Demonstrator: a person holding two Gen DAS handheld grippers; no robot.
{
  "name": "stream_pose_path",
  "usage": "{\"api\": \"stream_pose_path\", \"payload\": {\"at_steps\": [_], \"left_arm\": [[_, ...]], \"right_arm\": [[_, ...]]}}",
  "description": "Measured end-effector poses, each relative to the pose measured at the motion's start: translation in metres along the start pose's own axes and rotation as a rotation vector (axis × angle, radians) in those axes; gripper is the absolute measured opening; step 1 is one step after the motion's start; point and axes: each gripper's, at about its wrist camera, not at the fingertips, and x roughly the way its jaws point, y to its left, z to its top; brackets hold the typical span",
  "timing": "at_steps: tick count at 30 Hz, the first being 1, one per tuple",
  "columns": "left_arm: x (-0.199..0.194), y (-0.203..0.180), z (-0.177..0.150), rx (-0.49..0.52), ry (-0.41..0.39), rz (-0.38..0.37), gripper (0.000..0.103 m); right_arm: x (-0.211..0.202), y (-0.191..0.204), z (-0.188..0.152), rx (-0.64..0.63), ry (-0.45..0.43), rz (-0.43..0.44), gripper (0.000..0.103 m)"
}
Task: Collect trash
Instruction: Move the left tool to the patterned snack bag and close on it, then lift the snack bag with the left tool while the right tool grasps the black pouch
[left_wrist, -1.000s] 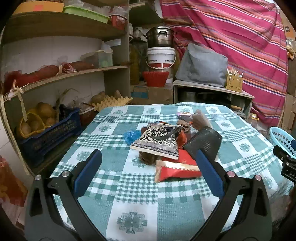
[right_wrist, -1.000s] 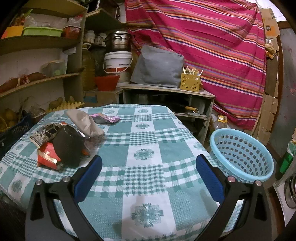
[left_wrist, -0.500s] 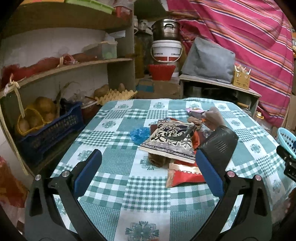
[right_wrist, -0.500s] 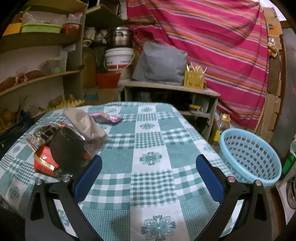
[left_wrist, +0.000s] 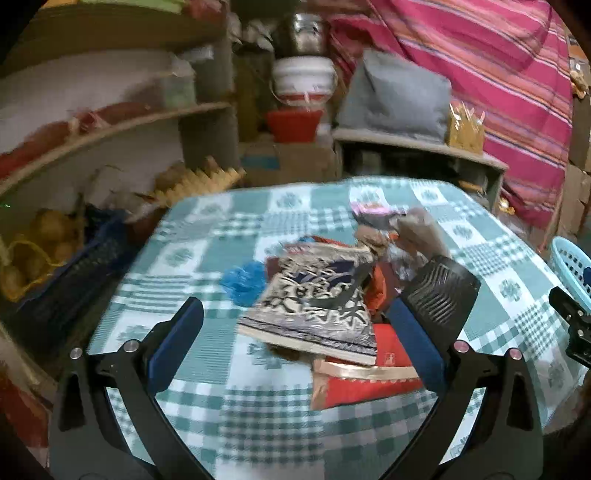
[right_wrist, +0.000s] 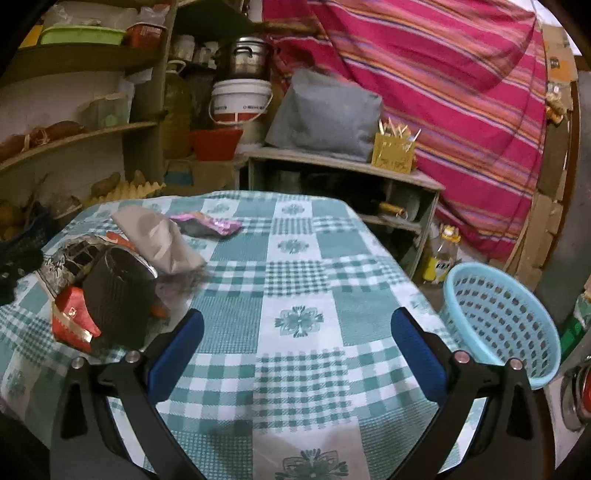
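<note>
Green-and-white checked cloth covers the table, the largest thing in both views, and it carries a heap of trash toward its left side as the right wrist camera sees it. Beyond the table's right edge, lower than the tabletop, stands a light blue perforated basket, tilted so its mouth faces the camera; nothing shows inside it. A sliver of the same basket appears at the right edge of the left wrist view.

Within the heap, a patterned black-and-white packet lies uppermost and overlaps a red wrapper with a gold strip along its edge. A black ribbed container sits just right of the packet, tipped on its side against the pile. Behind it lies a beige pouch, and beside that, further back, a small dark wrapper with pink edging. A crumpled blue scrap rests on the cloth just left of the packet.

The left gripper hangs over the near edge of the heap, its blue-padded fingers spread wide with the packet and red wrapper between them, gripping nothing. The left view is blurred. The right gripper is likewise spread apart and unladen, over bare cloth to the right of the heap, with the basket off to its right.
</note>
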Motion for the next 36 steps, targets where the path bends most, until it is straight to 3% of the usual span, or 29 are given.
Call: {"api": "stream_pose_path", "payload": {"at_steps": [4, 6, 10, 12, 16, 25, 36], "left_arm": [[0.027, -0.001, 0.004, -0.010, 0.073, -0.045, 0.097], [0.035, -0.001, 0.003, -0.011, 0.095, -0.068, 0.092], [0.054, -0.004, -0.004, 0.002, 0.169, -0.093, 0.063], [0.050, -0.004, -0.004, 0.013, 0.151, -0.088, 0.054], [0.039, -0.002, -0.002, 0.021, 0.130, -0.112, 0.024], [0.005, 0.012, 0.006, 0.023, 0.072, -0.122, 0.020], [-0.019, 0.066, -0.004, -0.020, 0.041, -0.041, 0.020]], "right_arm": [[0.007, -0.008, -0.001, 0.054, 0.023, 0.029, 0.099], [0.010, -0.010, -0.002, 0.066, 0.034, 0.035, 0.099], [0.011, -0.007, -0.003, 0.060, 0.039, 0.037, 0.099], [0.010, -0.004, -0.003, 0.058, 0.041, 0.045, 0.099], [0.007, 0.008, -0.001, 0.035, 0.041, 0.064, 0.099], [0.000, 0.048, 0.006, -0.016, 0.038, 0.107, 0.099], [0.004, 0.077, 0.010, -0.031, 0.066, 0.105, 0.099]]}}
